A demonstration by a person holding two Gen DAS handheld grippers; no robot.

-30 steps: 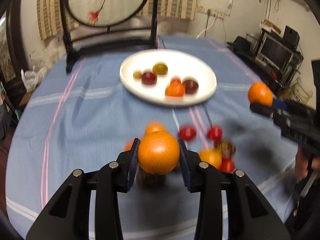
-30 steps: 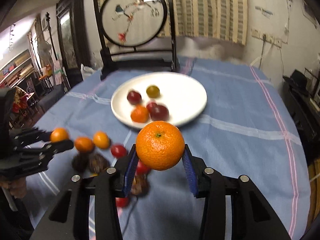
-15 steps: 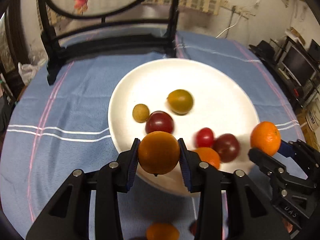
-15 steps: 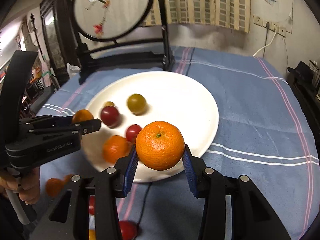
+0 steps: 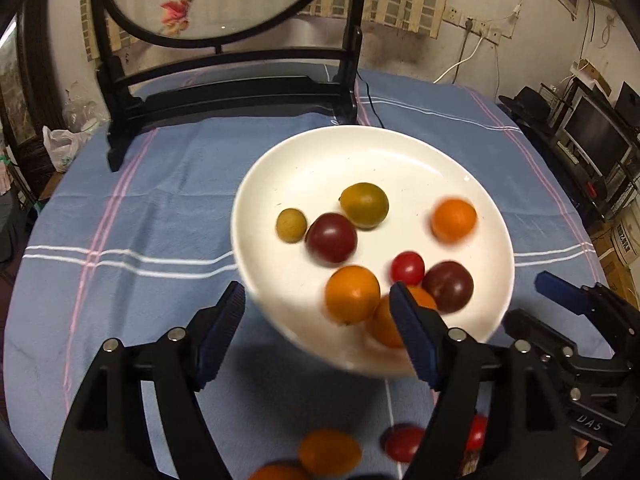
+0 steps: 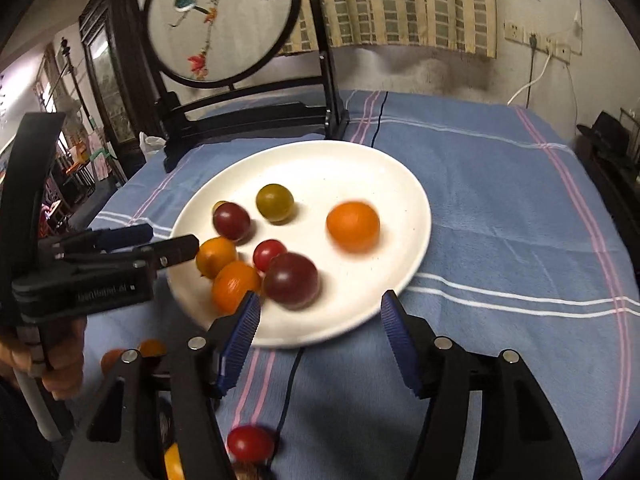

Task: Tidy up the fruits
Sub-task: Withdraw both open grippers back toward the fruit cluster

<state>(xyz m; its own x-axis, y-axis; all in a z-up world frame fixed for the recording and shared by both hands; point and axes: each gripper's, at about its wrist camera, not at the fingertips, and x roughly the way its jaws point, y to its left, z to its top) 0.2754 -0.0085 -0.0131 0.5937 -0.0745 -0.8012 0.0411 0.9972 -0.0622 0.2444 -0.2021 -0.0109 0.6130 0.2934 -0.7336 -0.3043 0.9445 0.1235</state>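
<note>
A white plate (image 5: 400, 160) (image 6: 320, 160) on the blue cloth holds several fruits. Two oranges lie loose on it: one (image 5: 352, 294) (image 6: 216, 256) by the near left rim, one (image 5: 454, 220) (image 6: 353, 226) further right, blurred. My left gripper (image 5: 318, 334) is open and empty over the plate's near rim; it also shows in the right wrist view (image 6: 168, 242). My right gripper (image 6: 318, 332) is open and empty at the plate's near edge; it also shows in the left wrist view (image 5: 536, 300).
Loose fruits lie on the cloth near me: an orange (image 5: 330, 452), red tomatoes (image 5: 402, 442) (image 6: 250, 442). A black-framed round embroidered screen (image 6: 218, 20) stands behind the plate. A black cable (image 6: 288, 392) runs under the plate. Shelves and monitors (image 5: 596, 132) stand right.
Both grippers have opened and let go of their oranges, which now lie on the plate. The right one's orange is still rolling.
</note>
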